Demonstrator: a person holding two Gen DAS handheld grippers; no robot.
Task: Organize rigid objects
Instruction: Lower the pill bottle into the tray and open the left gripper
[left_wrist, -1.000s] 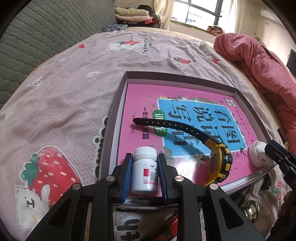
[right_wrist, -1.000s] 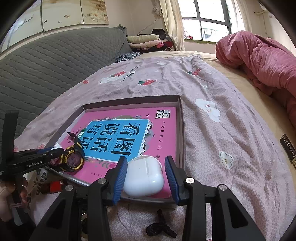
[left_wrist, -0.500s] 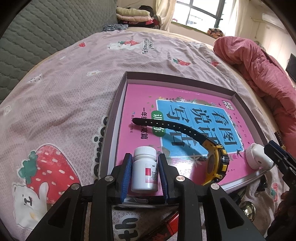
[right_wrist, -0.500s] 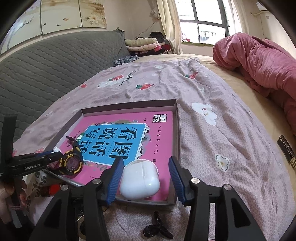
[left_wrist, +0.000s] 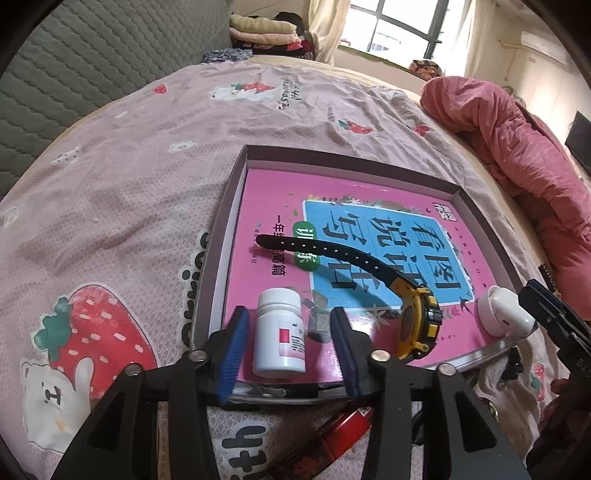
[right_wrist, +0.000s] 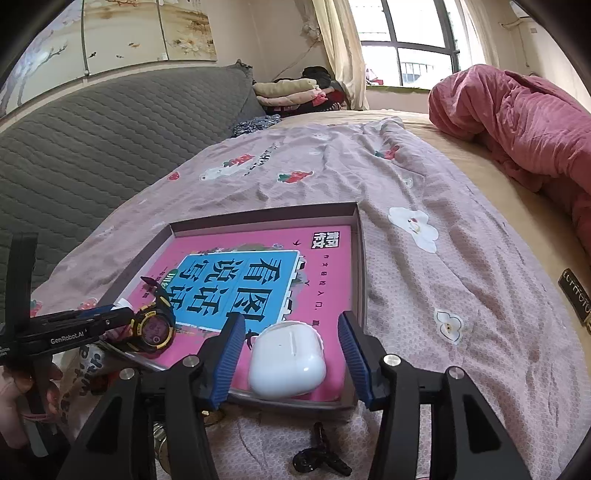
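The tray (left_wrist: 236, 173) holds pill bottle (left_wrist: 279, 332), watch (left_wrist: 417, 325) and earbud case (right_wrist: 286, 363) along its near edge; my left gripper (left_wrist: 286, 343) and right gripper (right_wrist: 290, 360) stand spread, unloaded, leaving loose items on the bedspread (left_wrist: 122, 184) below that edge.

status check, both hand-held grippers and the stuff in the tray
Left hand-held gripper open, white pill bottle upright between its fingers. Right hand-held gripper open around white earbud case. Both in tray; yellow watch between them, apart from both.

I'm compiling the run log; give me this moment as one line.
left gripper: open, astride pill bottle | right gripper: open, astride earbud case | both in box
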